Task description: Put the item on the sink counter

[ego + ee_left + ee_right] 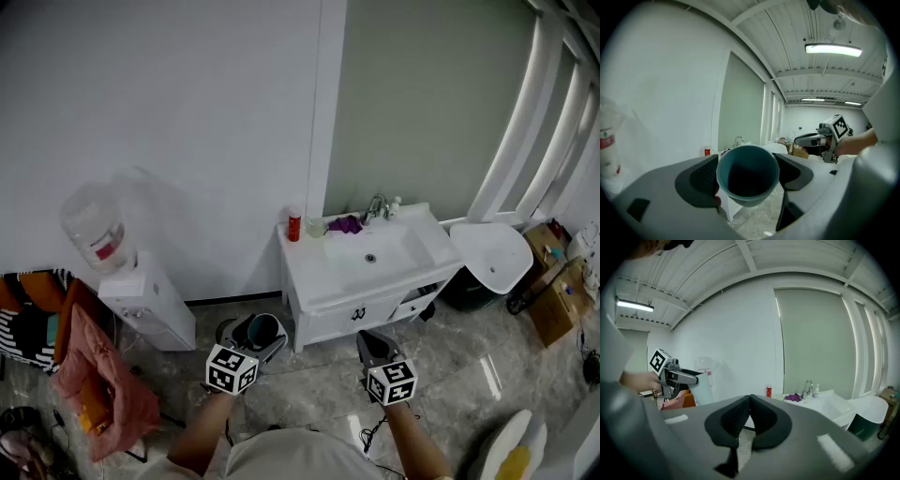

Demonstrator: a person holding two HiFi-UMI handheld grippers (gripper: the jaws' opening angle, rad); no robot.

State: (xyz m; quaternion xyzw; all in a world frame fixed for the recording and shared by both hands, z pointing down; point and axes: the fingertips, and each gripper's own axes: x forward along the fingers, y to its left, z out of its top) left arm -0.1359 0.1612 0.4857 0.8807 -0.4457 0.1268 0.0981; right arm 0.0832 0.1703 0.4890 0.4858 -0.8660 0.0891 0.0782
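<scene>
Presently the white sink cabinet, the bench (319,270), stands against the wall ahead of the person, with a water dispenser (145,302) well apart to its left. Both arms reach forward and down over the stone floor (319,389). The left forearm (201,433) and right forearm (418,448) run roughly parallel, and both tools stop short of the bench's front edge.

The left hand-held gripper (749,178) is grasping a teal cup (263,329). Its jaws stand wide, one pad pressed against each side of the cup's wall, and the cup's open mouth is turned back toward that gripper's camera. The cup hangs above the floor, just off the bench's front left corner and not touching the bench.

The right hand-held gripper (749,404) is clenched and empty, its pads meeting at the tips. It points at the bench's front edge near the middle.

On the bench's rear edge stand a faucet (377,206), a purple cloth (346,224) beside it, and a red bottle (294,225) at the rear left corner.
</scene>
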